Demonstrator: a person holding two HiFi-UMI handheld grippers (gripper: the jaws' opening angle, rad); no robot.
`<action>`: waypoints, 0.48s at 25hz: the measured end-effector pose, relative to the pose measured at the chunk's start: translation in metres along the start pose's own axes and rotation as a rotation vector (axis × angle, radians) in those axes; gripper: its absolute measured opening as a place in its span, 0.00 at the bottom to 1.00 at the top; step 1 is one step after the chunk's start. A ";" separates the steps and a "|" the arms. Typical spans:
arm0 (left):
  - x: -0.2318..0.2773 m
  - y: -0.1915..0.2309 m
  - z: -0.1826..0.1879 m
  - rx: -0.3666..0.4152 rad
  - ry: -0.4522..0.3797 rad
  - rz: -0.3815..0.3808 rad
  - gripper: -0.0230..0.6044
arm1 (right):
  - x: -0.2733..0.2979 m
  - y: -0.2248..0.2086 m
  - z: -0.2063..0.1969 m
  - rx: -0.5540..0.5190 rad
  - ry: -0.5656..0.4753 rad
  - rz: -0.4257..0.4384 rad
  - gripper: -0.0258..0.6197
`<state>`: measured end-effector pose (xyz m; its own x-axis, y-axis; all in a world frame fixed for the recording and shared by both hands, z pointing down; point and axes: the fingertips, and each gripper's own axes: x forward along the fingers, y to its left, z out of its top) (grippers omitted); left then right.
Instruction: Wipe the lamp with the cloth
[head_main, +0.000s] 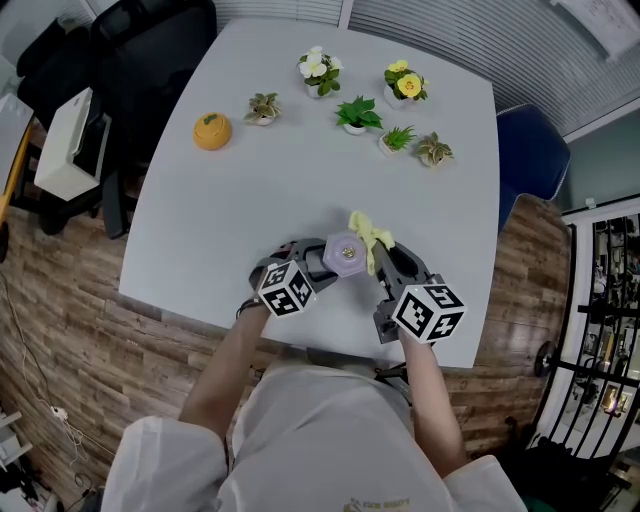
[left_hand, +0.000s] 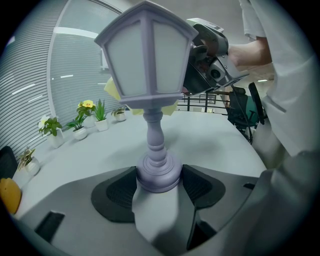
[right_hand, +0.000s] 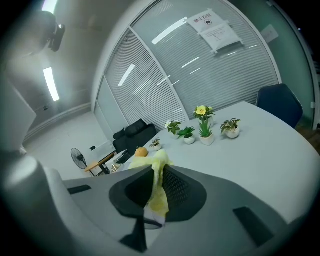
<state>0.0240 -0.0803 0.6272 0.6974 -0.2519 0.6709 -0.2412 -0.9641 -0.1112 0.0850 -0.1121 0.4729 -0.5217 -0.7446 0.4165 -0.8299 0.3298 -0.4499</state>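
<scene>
A small lilac lantern-shaped lamp (left_hand: 150, 75) stands upright with its round base clamped between the pads of my left gripper (left_hand: 159, 182). From the head view I look down on the lamp (head_main: 345, 254) from above, near the table's front edge. My right gripper (right_hand: 156, 192) is shut on a yellow cloth (right_hand: 157, 185). That cloth (head_main: 372, 235) lies against the lamp's right and far side, and in the left gripper view a bit of the cloth (left_hand: 111, 89) peeks out behind the lamp head. The right gripper (head_main: 385, 262) sits just right of the lamp.
Several small potted plants (head_main: 360, 115) and an orange pumpkin-like ornament (head_main: 212, 131) stand at the far part of the grey table (head_main: 250, 210). A black chair (head_main: 150, 60) and a white device (head_main: 70, 140) are at the left, a blue chair (head_main: 530, 150) at the right.
</scene>
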 end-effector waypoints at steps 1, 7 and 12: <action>0.000 0.000 0.000 0.000 0.000 0.000 0.51 | 0.000 0.001 -0.001 0.002 0.000 0.002 0.12; -0.002 -0.001 0.000 0.000 -0.001 0.001 0.51 | 0.001 0.001 -0.004 0.015 0.005 0.010 0.12; -0.001 -0.001 0.001 0.001 -0.002 0.001 0.51 | 0.002 0.001 -0.008 0.042 0.006 0.022 0.12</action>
<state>0.0241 -0.0791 0.6261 0.6984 -0.2529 0.6696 -0.2410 -0.9640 -0.1127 0.0818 -0.1092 0.4797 -0.5408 -0.7341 0.4107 -0.8094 0.3211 -0.4917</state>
